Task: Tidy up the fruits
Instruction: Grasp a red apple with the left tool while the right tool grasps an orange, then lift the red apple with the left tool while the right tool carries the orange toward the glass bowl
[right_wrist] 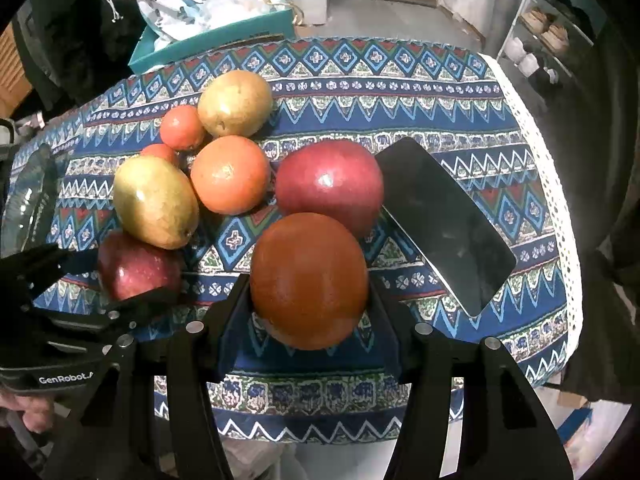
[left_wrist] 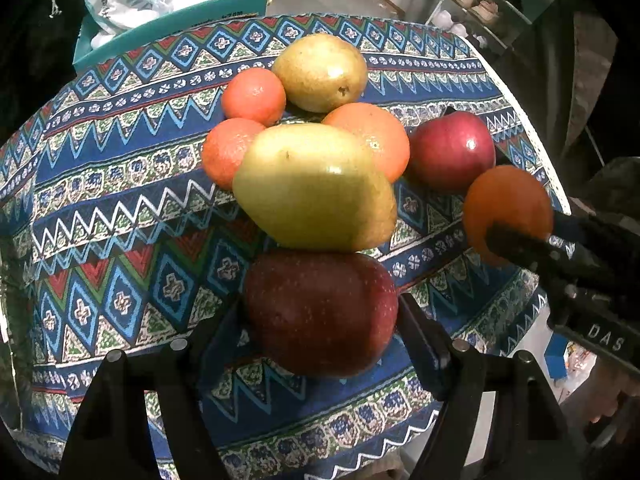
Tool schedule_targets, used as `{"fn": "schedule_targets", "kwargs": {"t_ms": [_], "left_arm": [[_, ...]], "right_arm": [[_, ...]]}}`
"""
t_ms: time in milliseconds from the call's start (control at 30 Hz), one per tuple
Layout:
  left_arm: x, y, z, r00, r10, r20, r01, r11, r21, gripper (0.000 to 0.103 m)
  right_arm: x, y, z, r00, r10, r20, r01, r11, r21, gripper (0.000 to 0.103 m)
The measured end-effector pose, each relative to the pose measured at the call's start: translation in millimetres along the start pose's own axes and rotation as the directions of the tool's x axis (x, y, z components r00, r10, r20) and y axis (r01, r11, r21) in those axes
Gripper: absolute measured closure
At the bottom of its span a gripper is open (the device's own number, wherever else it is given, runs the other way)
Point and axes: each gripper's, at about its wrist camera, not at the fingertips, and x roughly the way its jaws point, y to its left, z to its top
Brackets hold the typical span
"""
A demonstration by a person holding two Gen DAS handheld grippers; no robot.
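My left gripper [left_wrist: 320, 308] is shut on a dark red apple [left_wrist: 320, 312], one pad on each side of it; it rests on the patterned tablecloth [left_wrist: 120, 216]. From the right wrist view this gripper [right_wrist: 116, 276] and apple [right_wrist: 136, 264] sit at the left. My right gripper [right_wrist: 308, 292] is shut on an orange [right_wrist: 308, 280], seen in the left view at the right edge [left_wrist: 508, 208]. Just beyond the dark apple a yellow-green pear [left_wrist: 312, 188] lies touching it. Behind it are a second pear [left_wrist: 320, 72], three oranges [left_wrist: 254, 96] and another red apple [left_wrist: 452, 148].
A black phone [right_wrist: 444, 224] lies flat on the cloth right of the far red apple [right_wrist: 330, 184]. A teal box [right_wrist: 208, 40] with plastic bags stands at the table's back left. The lace-edged table rim [right_wrist: 560, 200] curves on the right, with a shoe shelf [right_wrist: 548, 28] beyond.
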Motion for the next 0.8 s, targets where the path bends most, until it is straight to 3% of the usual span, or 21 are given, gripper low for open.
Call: {"fn": "schedule_targets", "kwargs": {"t_ms": [500, 800], "left_arm": [[-63.7, 1.3, -11.3, 0.989, 0.032, 0.146, -0.036, 0.999, 0.026, 0.025], [-110.5, 0.3, -10.3, 0.963, 0.062, 0.263, -0.069, 0.997, 0.018, 0.025]], "right_arm": [[-27.7, 12.2, 7.7, 0.994, -0.006, 0.108, 0.009, 1.000, -0.026, 0.047], [-62.9, 18.6, 14.9, 0.977, 0.005, 0.215, 0.001, 1.000, -0.031, 0.047]]}}
